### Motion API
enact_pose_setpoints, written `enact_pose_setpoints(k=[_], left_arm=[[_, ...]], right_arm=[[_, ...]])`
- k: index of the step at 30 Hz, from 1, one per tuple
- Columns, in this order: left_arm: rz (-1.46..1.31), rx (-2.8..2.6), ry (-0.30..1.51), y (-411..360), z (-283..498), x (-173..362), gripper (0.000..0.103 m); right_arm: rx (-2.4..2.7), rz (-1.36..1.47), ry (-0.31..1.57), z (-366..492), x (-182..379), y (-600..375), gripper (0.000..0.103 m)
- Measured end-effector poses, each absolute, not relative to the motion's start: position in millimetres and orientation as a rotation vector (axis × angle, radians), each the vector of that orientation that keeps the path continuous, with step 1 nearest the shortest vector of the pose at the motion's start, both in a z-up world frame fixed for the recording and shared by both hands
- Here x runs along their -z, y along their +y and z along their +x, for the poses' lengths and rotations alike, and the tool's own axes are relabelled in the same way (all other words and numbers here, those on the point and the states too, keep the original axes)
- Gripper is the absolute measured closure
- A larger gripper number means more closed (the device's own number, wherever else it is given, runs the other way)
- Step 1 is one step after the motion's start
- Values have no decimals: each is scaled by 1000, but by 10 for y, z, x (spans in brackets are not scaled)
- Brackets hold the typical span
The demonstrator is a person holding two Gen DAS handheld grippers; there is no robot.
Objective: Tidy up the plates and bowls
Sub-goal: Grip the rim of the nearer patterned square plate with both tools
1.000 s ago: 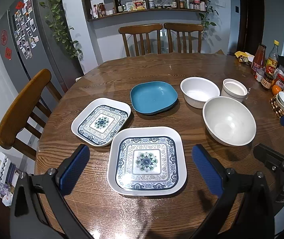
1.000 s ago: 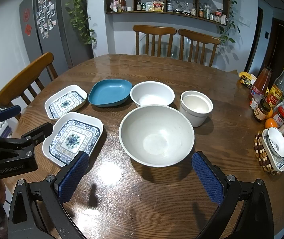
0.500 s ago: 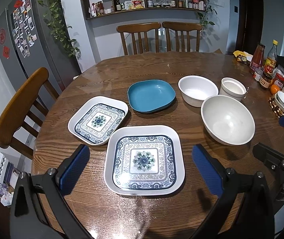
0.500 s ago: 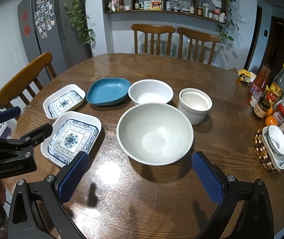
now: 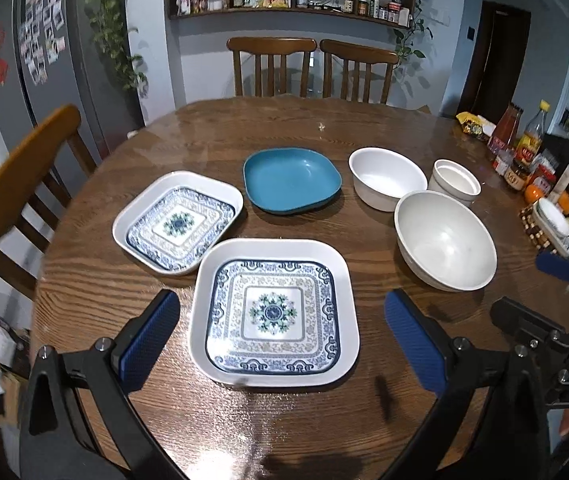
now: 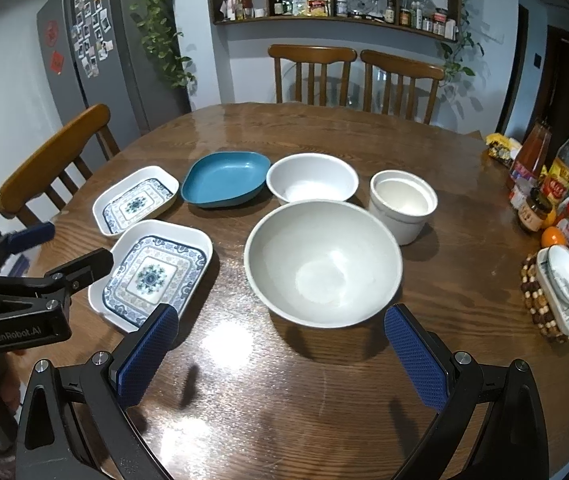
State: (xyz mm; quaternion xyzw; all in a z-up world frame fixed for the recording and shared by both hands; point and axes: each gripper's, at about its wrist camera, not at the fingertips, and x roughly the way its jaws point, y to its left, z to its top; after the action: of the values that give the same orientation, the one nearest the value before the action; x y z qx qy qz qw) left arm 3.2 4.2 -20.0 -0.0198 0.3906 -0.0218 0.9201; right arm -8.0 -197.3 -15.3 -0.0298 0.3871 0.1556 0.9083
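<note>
The left gripper (image 5: 282, 338) hung above the near edge of the round wooden table (image 5: 324, 132), its blue-padded jaws spread wide and holding nothing, with the large patterned square plate (image 5: 274, 314) lying on the table between them. Just to the far left of that plate sat a smaller patterned plate (image 5: 178, 222), almost touching its corner, and beyond it a blue dish (image 5: 291, 186). The right gripper (image 6: 282, 350) was likewise wide open and empty, poised near the large white bowl (image 6: 323, 264). Behind this bowl stood a medium white bowl (image 6: 312, 184), and to its far right a small white cup-like bowl (image 6: 403, 205), close beside it.
</note>
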Motion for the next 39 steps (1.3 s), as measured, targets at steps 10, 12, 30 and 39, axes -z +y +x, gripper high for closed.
enact_pose_setpoints(k=[10, 12, 30, 39], left_arm=[[-145, -7, 880, 511, 126, 497, 14], [-182, 11, 917, 586, 184, 602, 29], [-250, 51, 1043, 770, 424, 967, 70], [-227, 50, 1041, 757, 408, 961, 73]], right_arm=[[-473, 2, 876, -13, 499, -1640, 0], [-490, 13, 898, 46, 588, -1554, 11], [-528, 47, 1060, 575, 1044, -1119, 74], [-530, 23, 1058, 603, 1058, -1069, 90]])
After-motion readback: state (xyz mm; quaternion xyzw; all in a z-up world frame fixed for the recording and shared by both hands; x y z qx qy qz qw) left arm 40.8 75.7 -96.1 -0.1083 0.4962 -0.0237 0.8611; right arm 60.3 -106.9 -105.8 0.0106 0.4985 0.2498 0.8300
